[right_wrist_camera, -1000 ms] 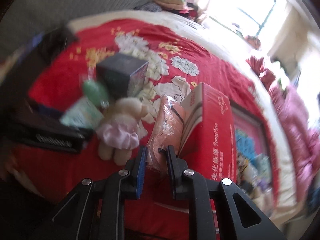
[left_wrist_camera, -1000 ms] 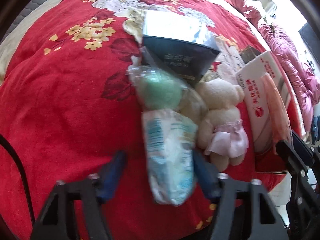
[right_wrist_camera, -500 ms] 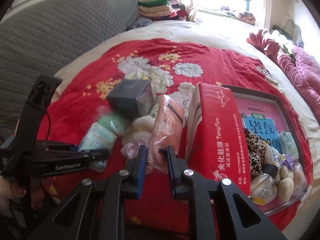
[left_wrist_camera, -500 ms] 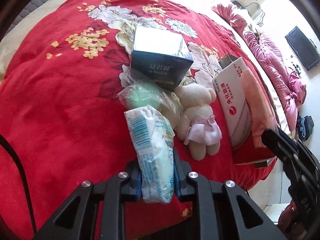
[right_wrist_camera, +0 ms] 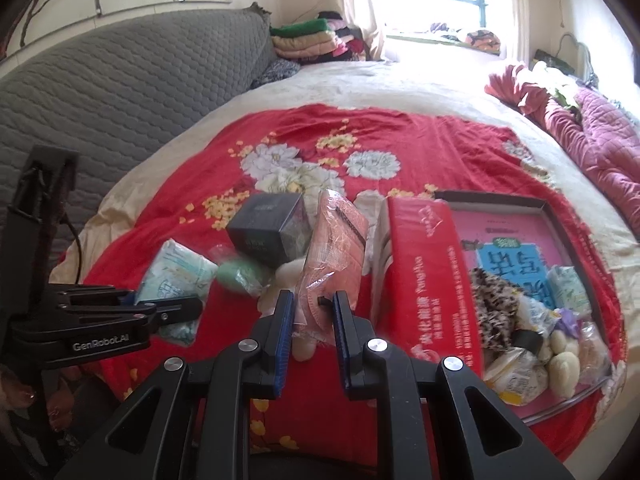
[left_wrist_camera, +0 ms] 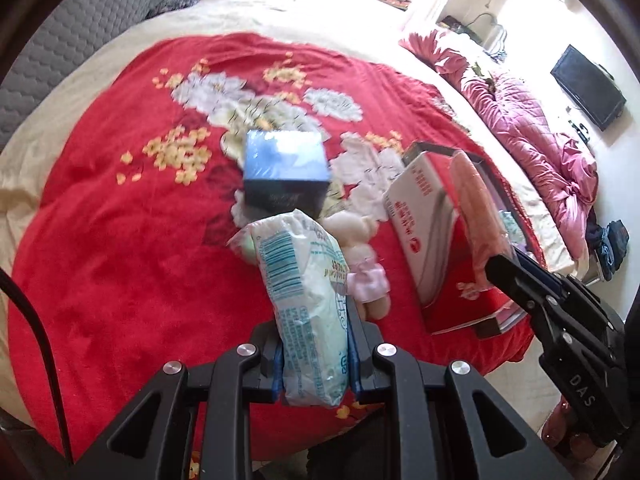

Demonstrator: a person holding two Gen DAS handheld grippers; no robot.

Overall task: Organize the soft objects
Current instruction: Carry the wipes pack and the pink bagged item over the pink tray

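Observation:
My left gripper is shut on a white and blue soft pack and holds it above the red bedspread; the gripper and pack also show in the right wrist view. My right gripper is shut on a pink plastic-wrapped pack, held up beside the red carton. A small cream teddy bear in a pink skirt and a green soft ball in plastic lie on the bed by a dark blue box.
An open flat tray right of the red carton holds several soft items and packets. The red floral bedspread covers the bed. A grey quilted headboard is to the left, a pink quilt to the right.
My left gripper closed on the white and blue pack and lifted it off the bed. My right gripper lifted the pink pack higher. Both views pulled back and up.

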